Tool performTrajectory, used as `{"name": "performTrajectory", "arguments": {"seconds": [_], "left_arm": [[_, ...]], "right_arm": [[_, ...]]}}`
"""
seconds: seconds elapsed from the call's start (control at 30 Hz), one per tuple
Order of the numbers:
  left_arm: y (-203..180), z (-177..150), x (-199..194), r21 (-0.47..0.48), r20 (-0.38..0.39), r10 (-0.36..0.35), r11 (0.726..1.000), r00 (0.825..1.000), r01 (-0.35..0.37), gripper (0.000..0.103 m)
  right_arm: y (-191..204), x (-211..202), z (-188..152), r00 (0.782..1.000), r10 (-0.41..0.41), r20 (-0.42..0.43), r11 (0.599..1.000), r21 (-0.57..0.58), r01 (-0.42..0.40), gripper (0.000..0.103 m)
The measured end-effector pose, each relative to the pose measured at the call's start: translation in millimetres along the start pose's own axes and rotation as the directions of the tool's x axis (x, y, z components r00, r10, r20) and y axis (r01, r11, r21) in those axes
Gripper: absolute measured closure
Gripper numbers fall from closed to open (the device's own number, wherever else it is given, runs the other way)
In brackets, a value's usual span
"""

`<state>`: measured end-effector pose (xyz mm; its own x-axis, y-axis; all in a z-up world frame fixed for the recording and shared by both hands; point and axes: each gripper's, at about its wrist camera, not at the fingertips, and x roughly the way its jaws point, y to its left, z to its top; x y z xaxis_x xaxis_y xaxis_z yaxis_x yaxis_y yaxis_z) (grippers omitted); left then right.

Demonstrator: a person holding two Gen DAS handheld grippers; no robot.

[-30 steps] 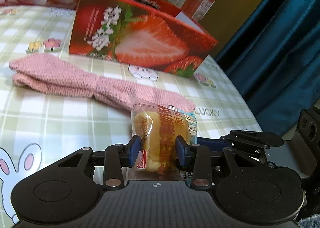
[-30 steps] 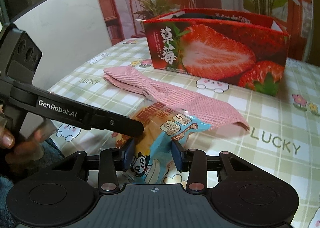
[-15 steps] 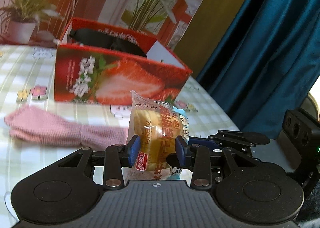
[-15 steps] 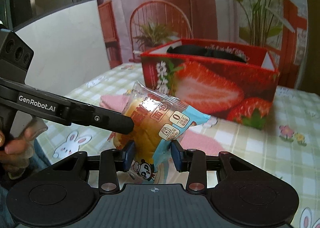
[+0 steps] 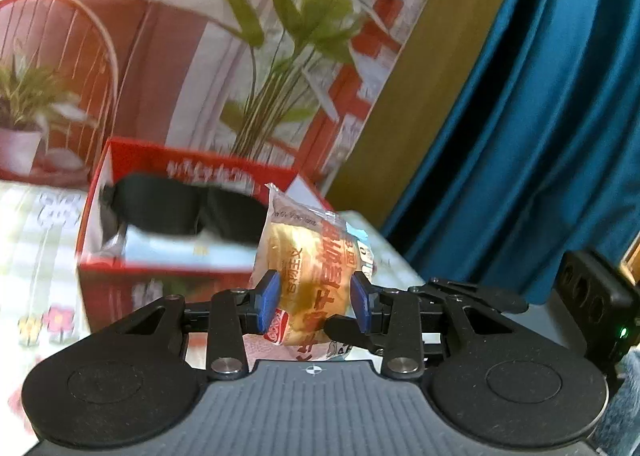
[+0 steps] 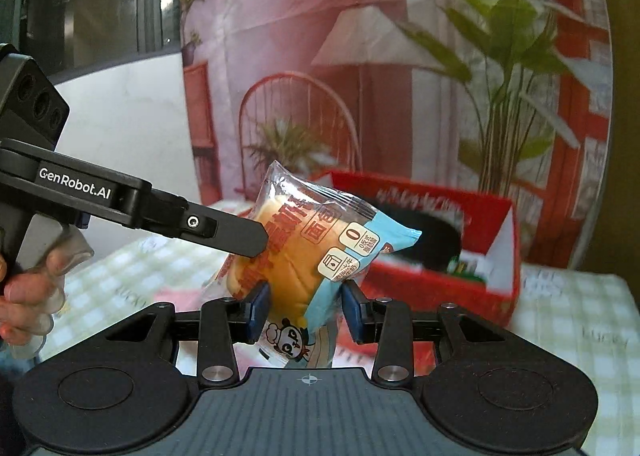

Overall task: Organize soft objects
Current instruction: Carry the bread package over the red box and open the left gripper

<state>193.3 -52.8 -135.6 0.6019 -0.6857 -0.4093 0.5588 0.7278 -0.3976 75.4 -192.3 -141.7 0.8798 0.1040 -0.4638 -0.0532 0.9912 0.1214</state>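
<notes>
A wrapped bread packet (image 5: 312, 256), clear and light blue with a golden bun inside, hangs in the air in front of the red strawberry box (image 5: 108, 296). My left gripper (image 5: 314, 298) is shut on its lower part, blue pads pressing both sides. My right gripper (image 6: 306, 310) is shut on the same packet (image 6: 304, 252) from another side. In the right wrist view the left gripper's finger (image 6: 224, 230) reaches in from the left onto the packet. The box (image 6: 440, 284) stands open at the top, with a black soft item (image 5: 180, 208) lying inside.
A checked tablecloth with rabbit prints covers the table (image 6: 580, 316). A pink cloth (image 6: 180, 292) shows as a blur on it below the packet. A blue curtain (image 5: 540, 136) hangs on the right. A hand (image 6: 28, 296) grips the left tool's handle.
Both grippers have lifted the bread packet off the table and carried it toward the strawberry box. The box's open top and the black item inside have come into view.
</notes>
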Motion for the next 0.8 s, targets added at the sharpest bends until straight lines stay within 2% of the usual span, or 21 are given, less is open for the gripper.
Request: {"name": "performTrajectory", "arguments": {"seconds": [0.17,0.23,0.33,0.67,0.8], "left_arm": [[9.7,28.6,27.5,-0.016,0.017,-0.003,1.0,1.0,0.004,0.063],[12.4,36.2,40.9,0.01,0.014,-0.015,1.0,1.0,0.015,0.063],[21.6,42.9,59.8,-0.01,0.006,-0.007,1.0,1.0,0.007,0.063],[45.3,42.7,111.1,-0.079,-0.063,0.002,0.997,0.998,-0.007,0.064],[44.4,43.2,122.4,-0.061,-0.086,-0.009,0.998,0.996,0.004,0.066]], "right_arm": [[-22.4,21.0,27.1,0.999,-0.035,0.037,0.998,-0.048,0.037,0.067],[-33.0,31.0,35.4,0.998,-0.044,0.039,0.998,-0.052,0.046,0.067],[-51.8,45.8,42.9,0.997,-0.06,0.038,0.997,-0.04,0.062,0.067],[-97.3,90.9,40.4,0.998,-0.067,-0.014,0.996,0.063,0.068,0.07],[-105.2,104.8,32.8,0.996,-0.069,-0.048,0.992,0.102,0.074,0.074]]}}
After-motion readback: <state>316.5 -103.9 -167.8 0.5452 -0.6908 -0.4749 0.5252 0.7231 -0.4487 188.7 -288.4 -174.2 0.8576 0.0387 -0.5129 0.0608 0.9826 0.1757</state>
